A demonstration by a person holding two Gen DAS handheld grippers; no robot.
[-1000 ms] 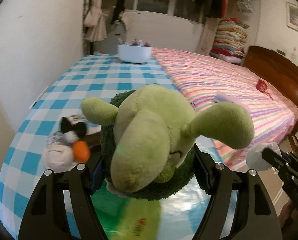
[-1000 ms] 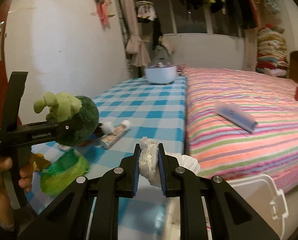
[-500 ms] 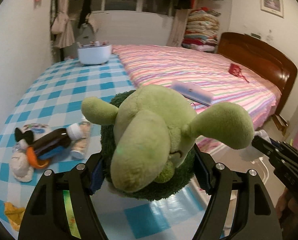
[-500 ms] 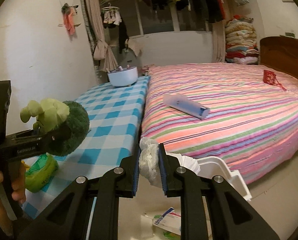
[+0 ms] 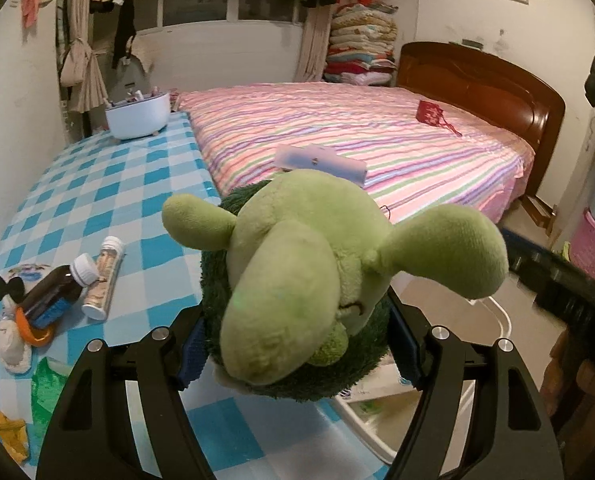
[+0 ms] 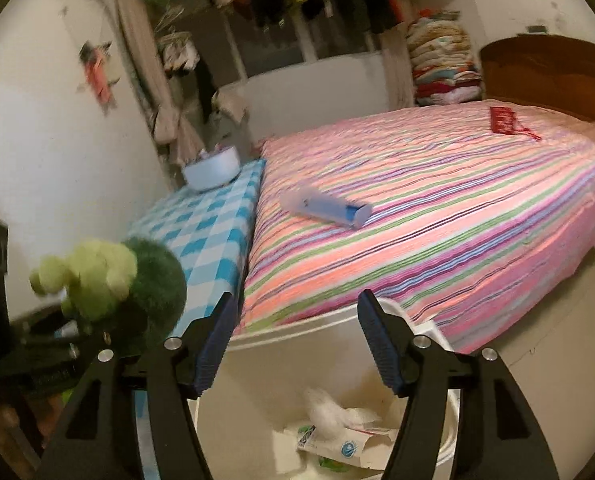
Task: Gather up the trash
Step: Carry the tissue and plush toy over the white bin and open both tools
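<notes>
My left gripper (image 5: 297, 356) is shut on a green plush toy (image 5: 305, 280) and holds it above the edge of the blue checked table (image 5: 109, 200). In the right wrist view the same toy (image 6: 113, 280) is at the left. My right gripper (image 6: 297, 344) is open and empty, above a white trash bin (image 6: 329, 332) at the foot of the bed. A crumpled white tissue (image 6: 325, 412) lies inside the bin on paper packaging (image 6: 353, 444). The bin's rim (image 5: 501, 320) also shows in the left wrist view.
On the table lie a brown bottle (image 5: 53, 292), a tube (image 5: 103, 276), a small toy (image 5: 11, 344), a green wrapper (image 5: 45, 396) and yellow scraps (image 5: 11, 436). A white tub (image 5: 137, 114) stands at the far end. A blue-white case (image 6: 325, 208) lies on the striped bed (image 6: 437, 208).
My right gripper has opened and let go of the white tissue, which now lies in the bin. Both grippers have swung right toward the bed, the left still holding the plush.
</notes>
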